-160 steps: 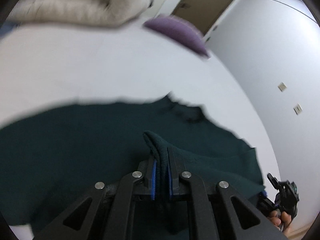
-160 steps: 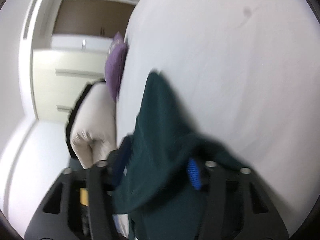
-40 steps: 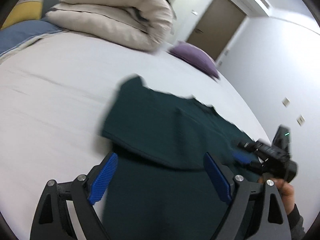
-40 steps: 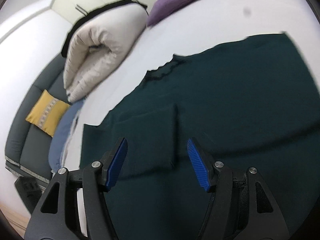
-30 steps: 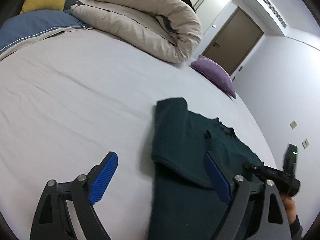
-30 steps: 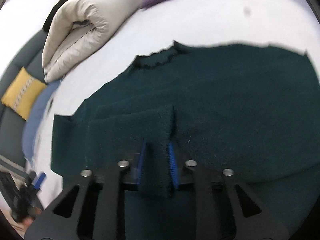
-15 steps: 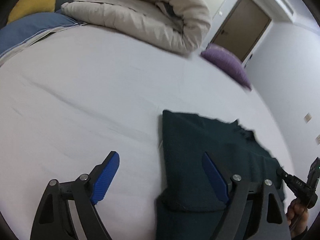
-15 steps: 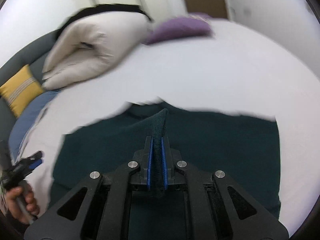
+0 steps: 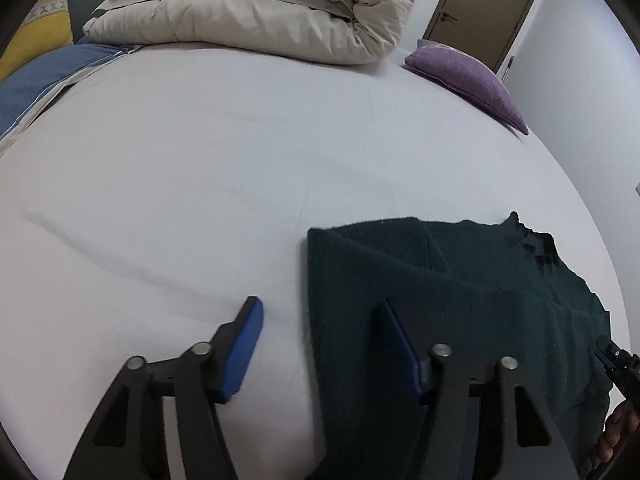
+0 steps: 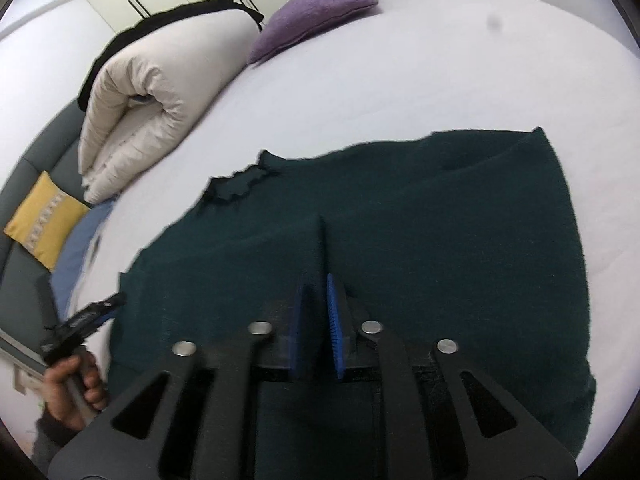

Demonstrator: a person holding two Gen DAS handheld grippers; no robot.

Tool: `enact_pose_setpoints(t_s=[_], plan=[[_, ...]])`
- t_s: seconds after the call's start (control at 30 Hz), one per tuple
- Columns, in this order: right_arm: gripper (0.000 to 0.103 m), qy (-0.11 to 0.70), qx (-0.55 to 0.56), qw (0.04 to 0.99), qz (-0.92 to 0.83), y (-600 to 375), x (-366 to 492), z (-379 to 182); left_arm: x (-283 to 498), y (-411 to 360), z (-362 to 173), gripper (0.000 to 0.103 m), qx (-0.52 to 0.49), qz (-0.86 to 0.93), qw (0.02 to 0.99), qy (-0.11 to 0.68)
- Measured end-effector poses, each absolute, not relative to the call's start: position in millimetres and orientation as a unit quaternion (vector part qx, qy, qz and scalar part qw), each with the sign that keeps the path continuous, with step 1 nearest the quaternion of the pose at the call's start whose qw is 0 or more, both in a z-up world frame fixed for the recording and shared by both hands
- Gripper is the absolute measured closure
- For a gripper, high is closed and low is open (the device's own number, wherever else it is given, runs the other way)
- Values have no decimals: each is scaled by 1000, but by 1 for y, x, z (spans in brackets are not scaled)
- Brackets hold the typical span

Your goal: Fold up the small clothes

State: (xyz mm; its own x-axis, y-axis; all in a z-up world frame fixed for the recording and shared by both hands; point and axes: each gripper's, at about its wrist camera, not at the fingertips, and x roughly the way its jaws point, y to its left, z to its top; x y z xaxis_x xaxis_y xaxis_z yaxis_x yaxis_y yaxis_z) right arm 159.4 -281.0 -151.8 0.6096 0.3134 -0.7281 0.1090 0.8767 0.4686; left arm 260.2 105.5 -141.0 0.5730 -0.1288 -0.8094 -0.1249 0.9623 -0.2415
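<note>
Student: Bedroom setting, then. What carries the work?

Tutor: Pale lilac bed sheet [image 9: 200, 160], smooth but for faint creases. A rolled beige quilted duvet [image 9: 260, 8] lies along the bed's far edge, with a purple textured cushion [image 9: 468, 76] just beside it near the far right corner. A brown door [image 9: 484, 8] stands beyond the cushion, and a yellow cushion [image 10: 40, 220] lies off the bed's left side.

Student: And the garment?

Tutor: Dark green knitted sweater [image 10: 440, 260], spread flat near the bed's near edge and right of centre. Its frilled neckline points toward the duvet. One side is folded in over the body, giving a straight left edge.

Student: State of the left gripper [image 9: 318, 306]?

Tutor: Spread; its jaws have just been closing. One blue pad hangs over bare sheet and the other over the knit, so the straight left edge lies between them, unpressed. A person's hand [image 10: 74, 384] holds its handle.

Student: The right gripper [image 10: 316, 286]?

Tutor: Narrowly parted; its jaws have just been opening. A thin raised ridge of the knit stands between the pads, and they appear to have let it go.
</note>
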Motion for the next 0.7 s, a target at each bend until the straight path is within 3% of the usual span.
enact_pose_setpoints(t_s=[0.03,0.1,0.13,0.17,0.23,0.5,0.67,0.7], plan=[[69,438,243,863,61,-279,162,-153,262,105,-141,52,-135,0,877,462],[69,446,237,860,67,-274,166,-155,267,104,-143,61,-131,0,875,466],[73,458,220,859,70,-267,171,-157,270,103,-143,73,-127,-1,875,467],[85,467,200,859,67,-259,174,-159,273,102,-143,78,-121,-5,875,468],[93,470,150,869,50,-248,176,-159,279,102,-144,87,-116,-8,876,469],[98,444,191,875,21,-264,162,-164,285,92,-148,92,-57,-6,891,450],[93,441,238,865,25,-275,158,-164,250,97,-120,87,-61,11,905,421],[93,437,246,865,21,-277,153,-157,237,93,-113,81,-54,7,911,410]])
